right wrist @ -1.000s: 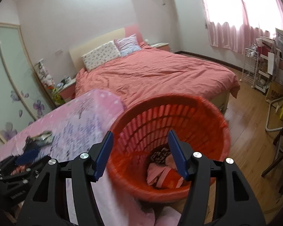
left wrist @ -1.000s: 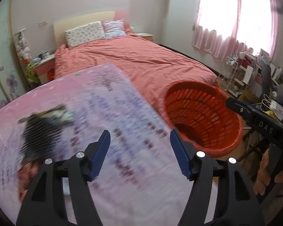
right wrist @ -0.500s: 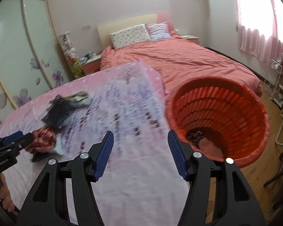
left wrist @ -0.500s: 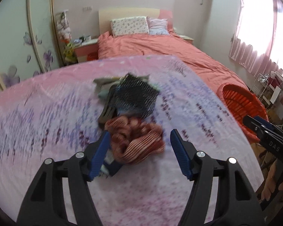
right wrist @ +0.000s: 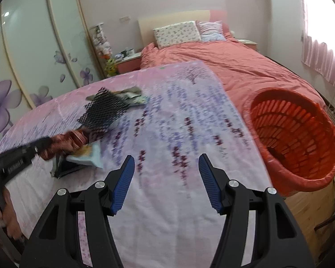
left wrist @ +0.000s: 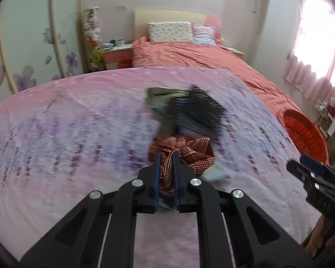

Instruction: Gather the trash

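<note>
Red patterned cloth (left wrist: 185,154) lies crumpled at the near edge of the trash pile on the pink floral cover (left wrist: 67,138); a fold of it sits pinched between the blue pads of the left gripper (left wrist: 166,174), fingers nearly pressed together on it. Bulk of the cloth spreads ahead and to the right of the fingertips. Orange basket (right wrist: 294,134) stands off the cover's right side, well apart from the cloth: the carry runs rightward across the cover. Right gripper (right wrist: 166,178) hovers nearer the basket, fingers spread, holding nothing.

Behind the cloth: black mesh piece (left wrist: 201,111), grey-green scrap (left wrist: 160,93), a pale blue item (right wrist: 89,156) partly under the cloth. Motion blur; possibly the pinch takes in something beneath. Basket contents are hard to make out from here.
</note>
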`<state>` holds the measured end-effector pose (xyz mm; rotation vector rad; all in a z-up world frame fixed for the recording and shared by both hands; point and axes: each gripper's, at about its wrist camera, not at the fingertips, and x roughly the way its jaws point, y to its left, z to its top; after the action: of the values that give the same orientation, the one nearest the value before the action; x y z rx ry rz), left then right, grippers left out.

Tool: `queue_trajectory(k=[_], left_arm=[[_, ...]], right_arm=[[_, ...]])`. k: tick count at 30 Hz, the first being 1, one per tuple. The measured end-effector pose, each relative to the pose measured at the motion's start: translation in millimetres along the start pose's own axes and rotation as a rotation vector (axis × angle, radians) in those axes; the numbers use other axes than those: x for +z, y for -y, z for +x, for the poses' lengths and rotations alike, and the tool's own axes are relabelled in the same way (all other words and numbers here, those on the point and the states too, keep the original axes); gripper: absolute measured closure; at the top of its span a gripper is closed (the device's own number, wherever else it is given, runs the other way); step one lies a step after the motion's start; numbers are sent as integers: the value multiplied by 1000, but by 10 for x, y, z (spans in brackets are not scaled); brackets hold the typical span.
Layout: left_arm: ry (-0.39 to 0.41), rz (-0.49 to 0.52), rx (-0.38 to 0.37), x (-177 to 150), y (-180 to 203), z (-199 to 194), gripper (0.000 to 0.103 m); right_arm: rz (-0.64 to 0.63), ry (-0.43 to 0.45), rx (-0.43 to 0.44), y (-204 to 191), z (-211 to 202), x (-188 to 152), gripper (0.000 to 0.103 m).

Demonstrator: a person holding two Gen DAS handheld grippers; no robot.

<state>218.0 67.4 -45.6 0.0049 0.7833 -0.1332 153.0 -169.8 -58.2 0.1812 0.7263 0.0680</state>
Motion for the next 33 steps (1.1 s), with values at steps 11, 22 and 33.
queue_trajectory(k=[11,22,33], left_arm=[[-32,-116,157,23,-774,262,90],[-50,-100,143,-72,-736,383,64],[-72,-144,233,55,-1087,477,65]], right_arm=[[-75,-49,66,-477,183,-82,43],[-77,-92,137,-728,315,-99,43],[-77,-68,211,-1210,345,95,42]])
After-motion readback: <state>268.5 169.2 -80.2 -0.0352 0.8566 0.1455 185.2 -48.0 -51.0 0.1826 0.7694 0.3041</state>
